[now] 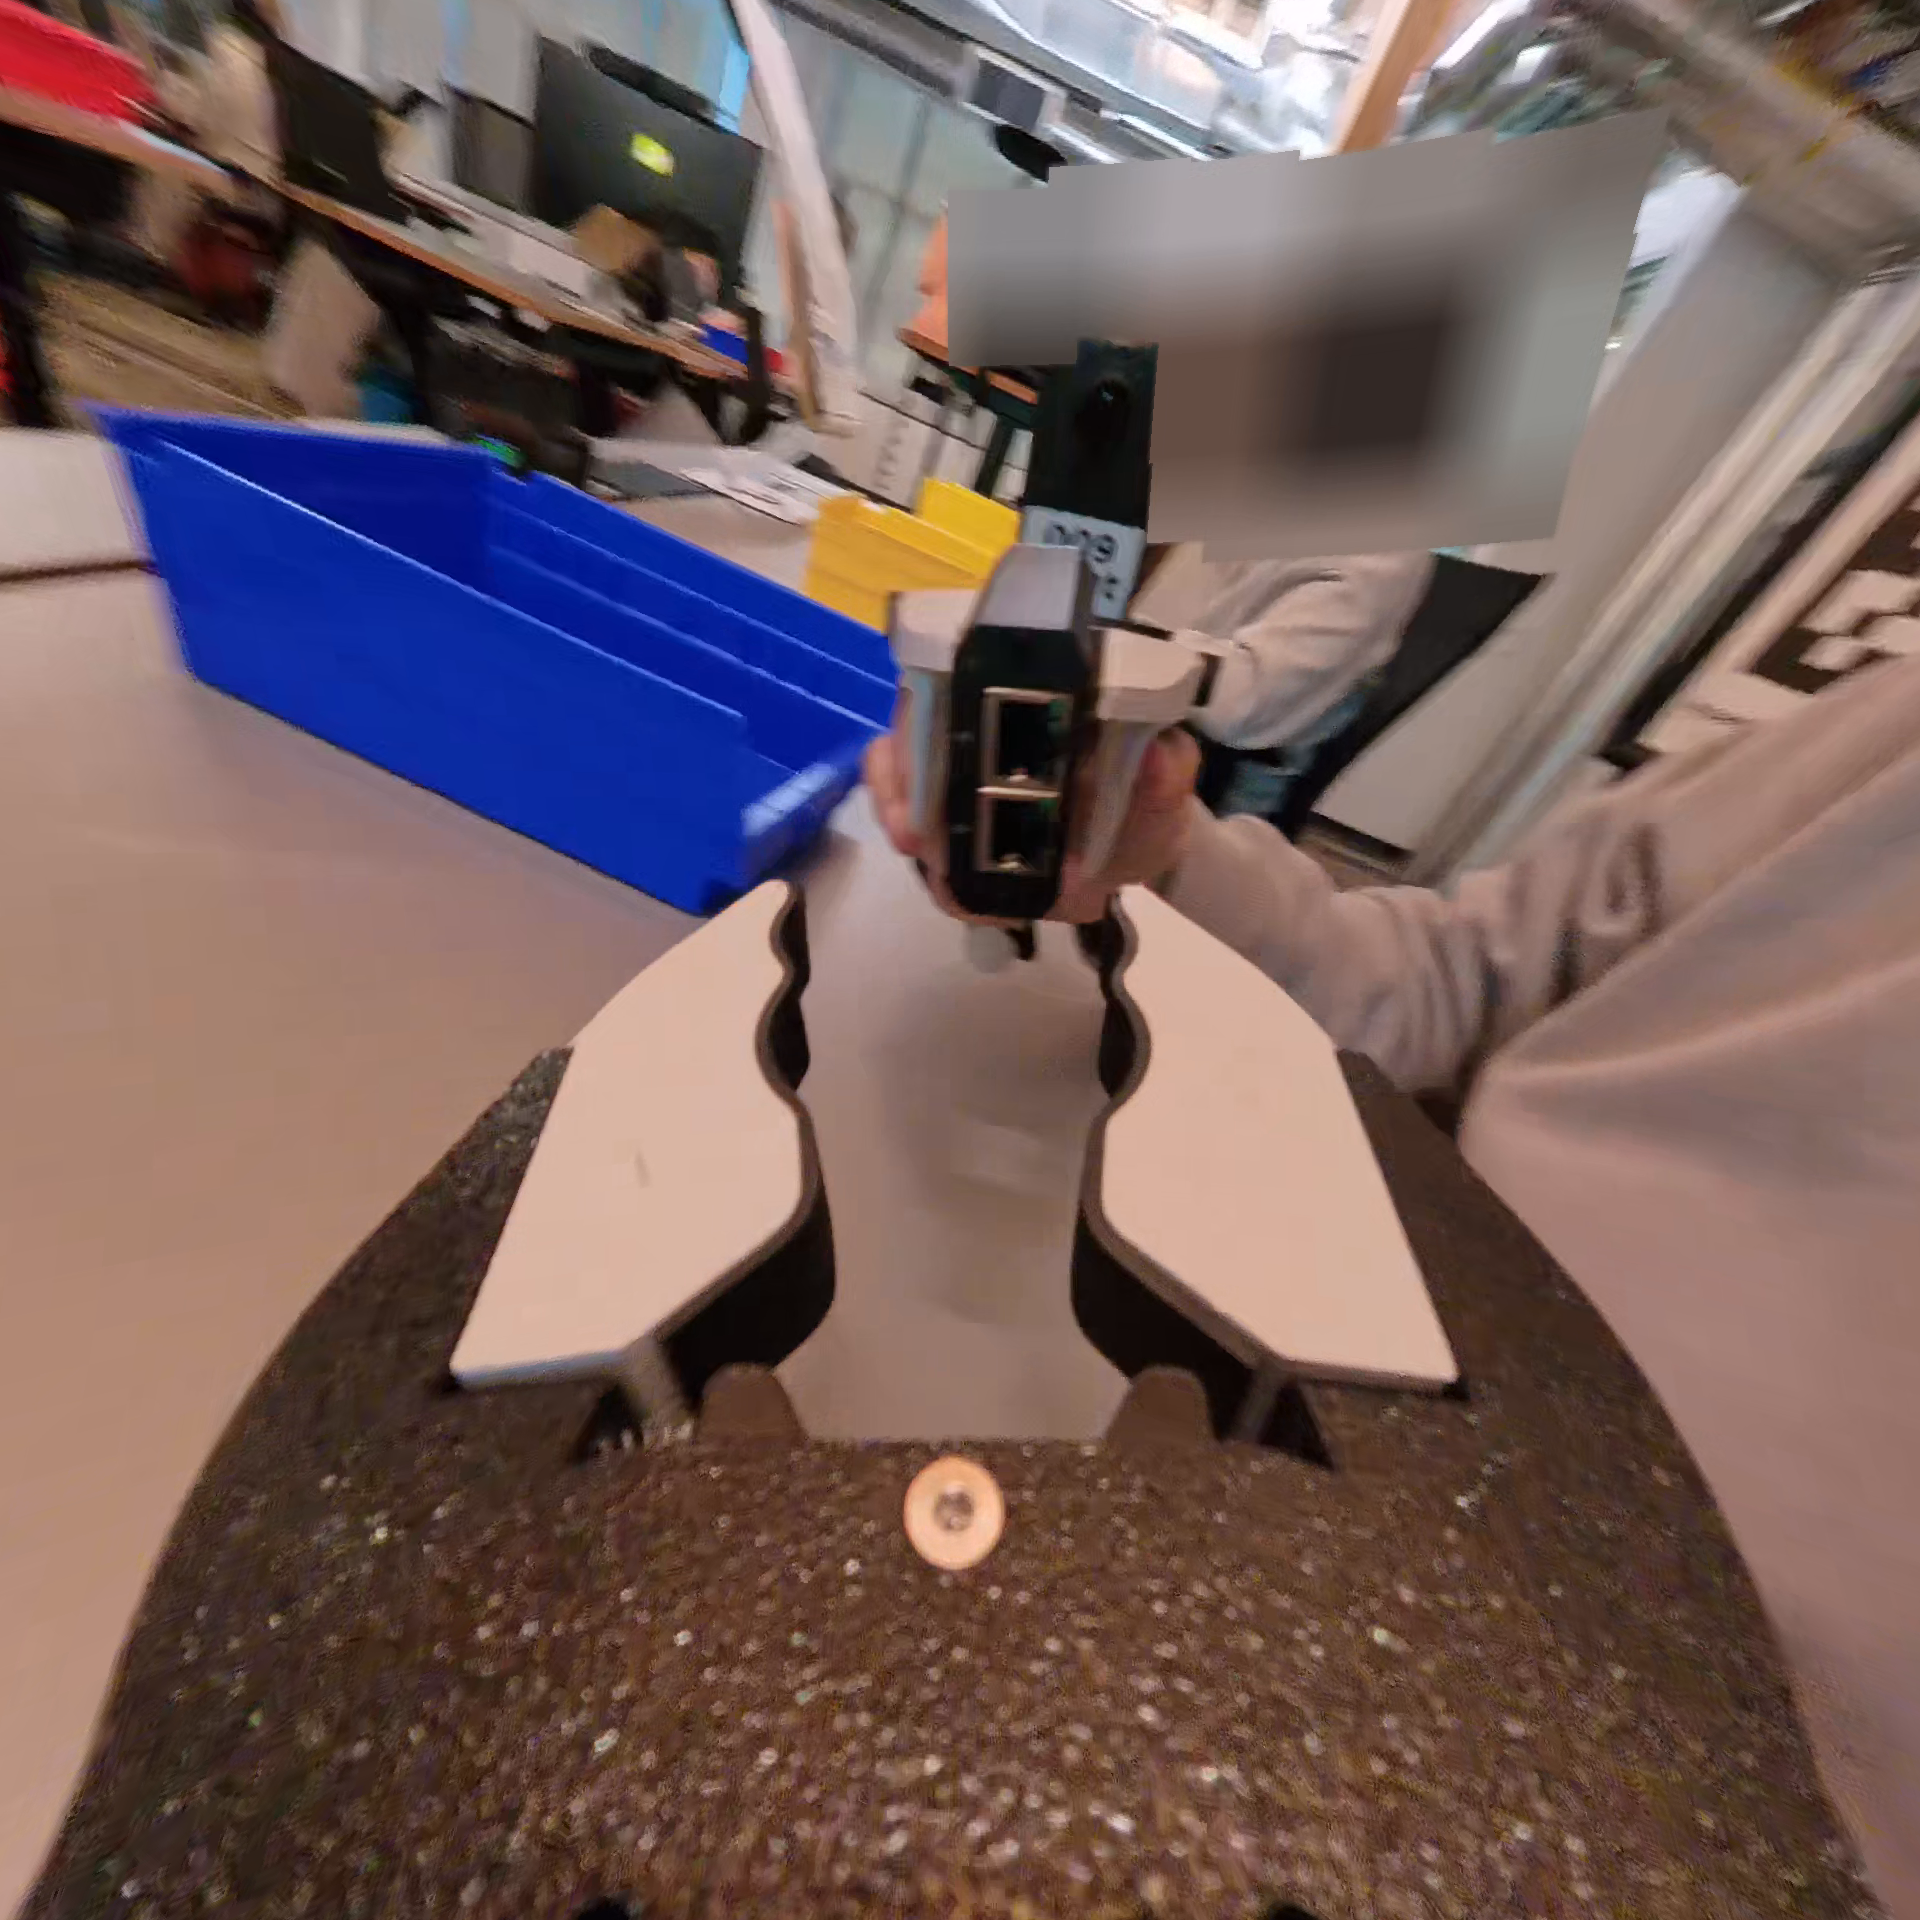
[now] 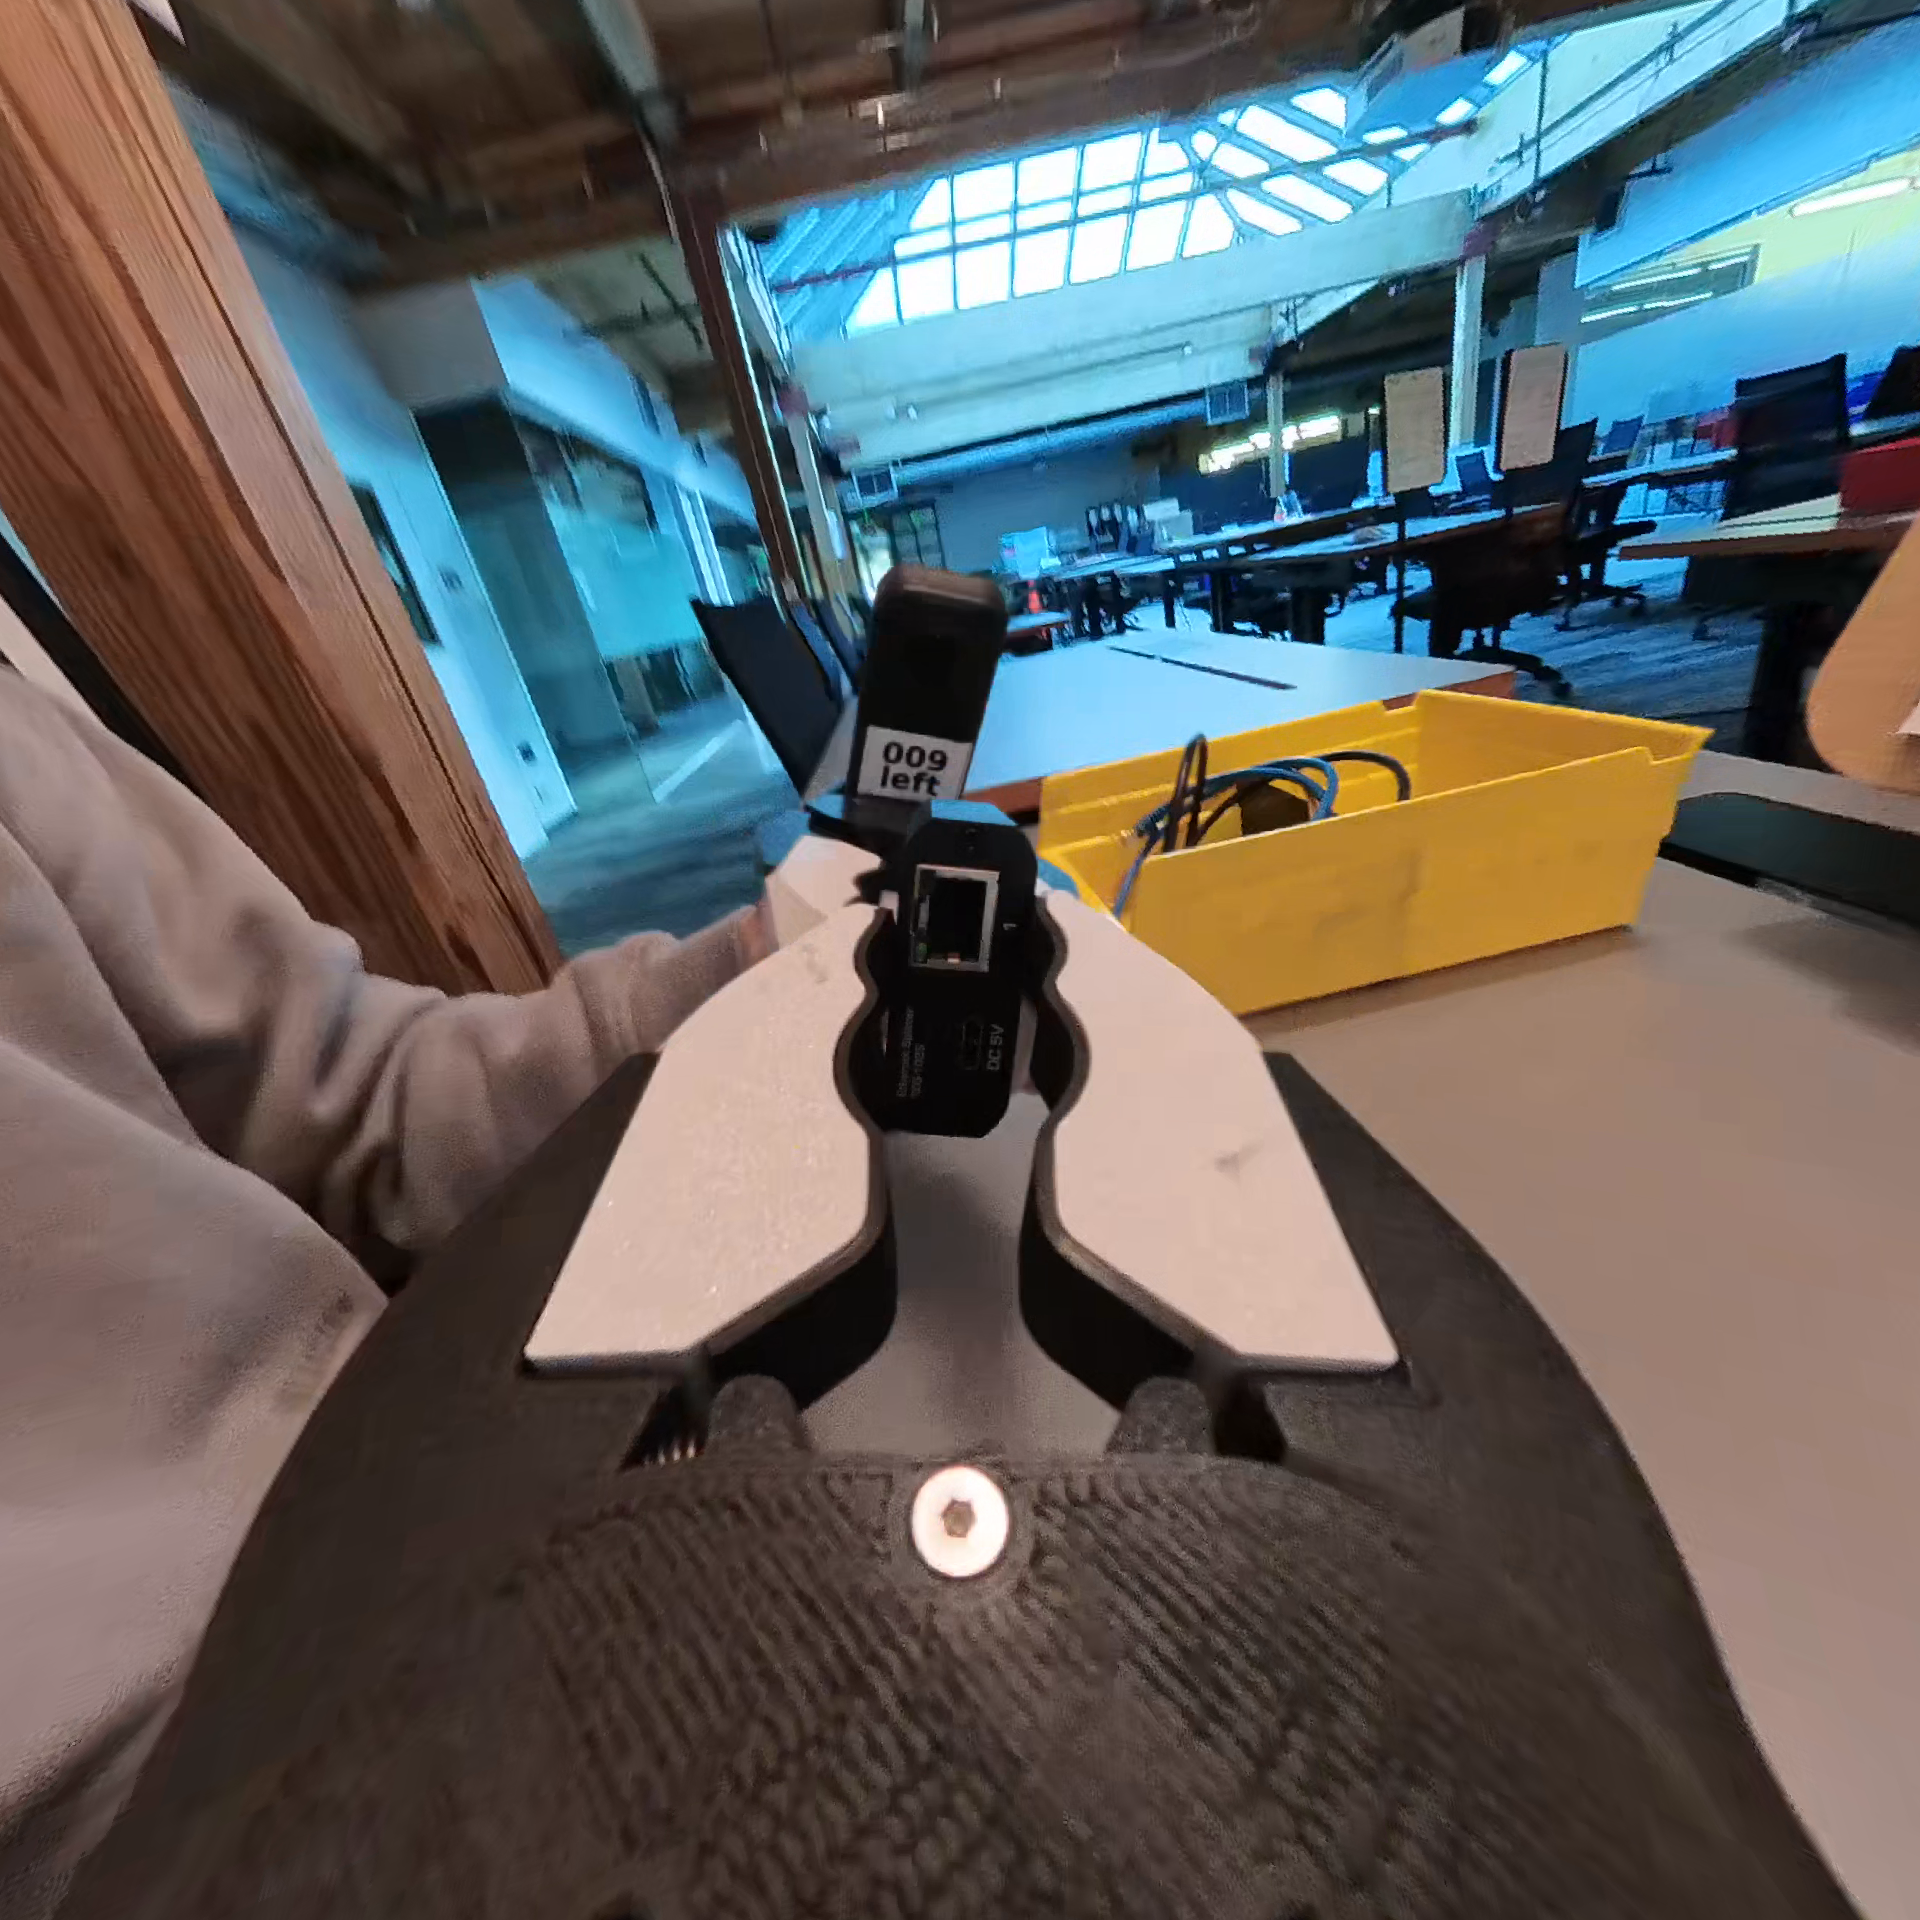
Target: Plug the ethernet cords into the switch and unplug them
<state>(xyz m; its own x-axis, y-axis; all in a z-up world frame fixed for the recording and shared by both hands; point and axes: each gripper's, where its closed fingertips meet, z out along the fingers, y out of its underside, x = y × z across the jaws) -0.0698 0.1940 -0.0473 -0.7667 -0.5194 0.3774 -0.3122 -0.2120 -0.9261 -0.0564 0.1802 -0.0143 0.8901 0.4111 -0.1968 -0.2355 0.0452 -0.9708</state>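
Observation:
The small black switch [image 1: 1013,769] is held upright in the air by my right gripper [image 1: 1013,727], with two empty ports facing the left wrist camera. In the right wrist view my right gripper [image 2: 961,925] is shut on the switch [image 2: 945,1039], whose near face shows one empty port and a small power socket. My left gripper [image 1: 951,930] is open and empty, its fingertips just short of the switch. Blue ethernet cords [image 2: 1278,779] lie coiled in a yellow bin [image 2: 1403,883] on the table. No cord is plugged in.
An empty blue bin [image 1: 499,644] lies on the grey table [image 1: 260,1039] to the left, with the yellow bin [image 1: 894,551] behind it. A person's grey sleeve [image 1: 1403,935] reaches in from the right. A wooden post [image 2: 208,520] stands at the left. Tip to tip, the grippers are about 4 cm apart.

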